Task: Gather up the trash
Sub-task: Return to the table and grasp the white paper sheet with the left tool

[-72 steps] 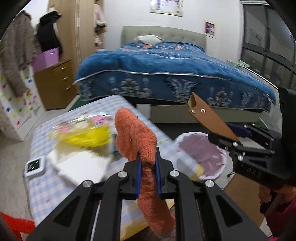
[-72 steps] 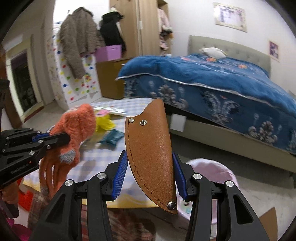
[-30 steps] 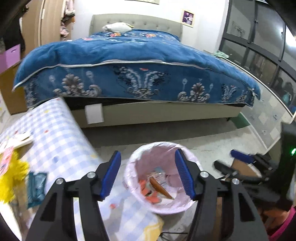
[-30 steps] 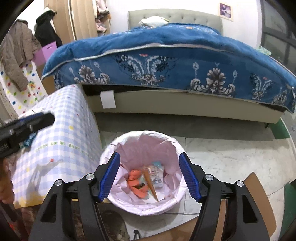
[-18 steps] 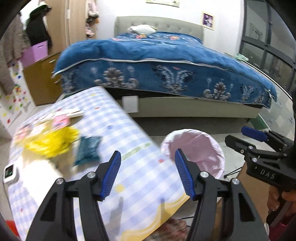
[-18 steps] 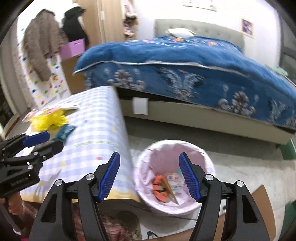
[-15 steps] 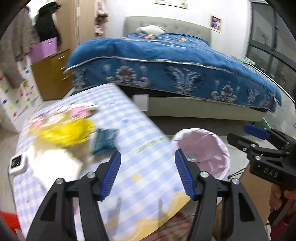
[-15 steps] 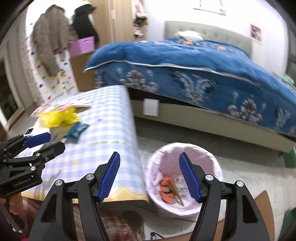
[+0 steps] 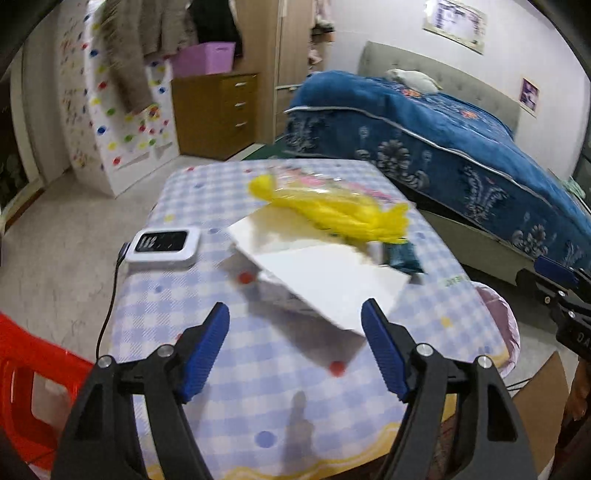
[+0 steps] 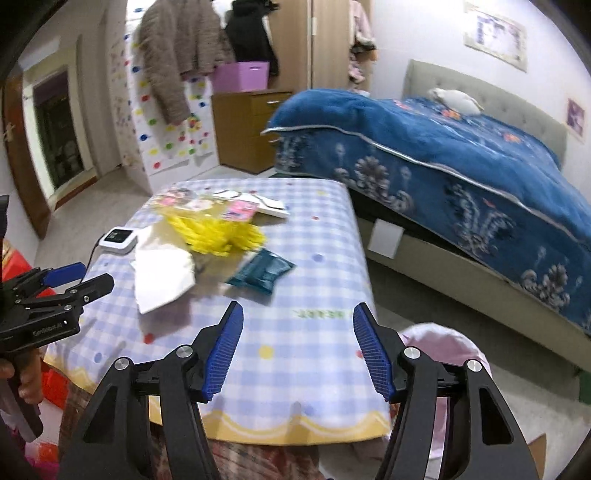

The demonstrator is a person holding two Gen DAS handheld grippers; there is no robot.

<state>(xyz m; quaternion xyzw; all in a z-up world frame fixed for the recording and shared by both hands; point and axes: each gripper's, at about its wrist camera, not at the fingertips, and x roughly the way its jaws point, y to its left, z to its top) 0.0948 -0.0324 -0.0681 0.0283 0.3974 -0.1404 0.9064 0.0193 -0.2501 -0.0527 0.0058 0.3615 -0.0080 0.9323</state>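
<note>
I'm holding both grippers empty over the table (image 10: 314, 236): left gripper (image 9: 295, 343) has just been opening, jaws wide toward the white paper (image 9: 332, 280); right gripper (image 10: 297, 343) gaping toward the teal packet (image 10: 264, 273). Pink-lined bin (image 10: 443, 339) is sitting beside the table's corner, handy for drops.

A bedroom with white walls (image 10: 424, 33) and a pale floor (image 9: 70, 221); at right, a bed (image 10: 461, 155) with a grey padded headboard (image 9: 461, 85) under a blue patterned quilt; upper centre, a wooden chest of drawers (image 9: 218, 110) bearing a purple box (image 10: 242, 75); upper left, coats (image 10: 177, 48) hanging over a dotted white panel (image 9: 122, 125); framed pictures (image 10: 495, 29) on the wall upper right; a dark doorway (image 10: 59, 129) at far left.
</note>
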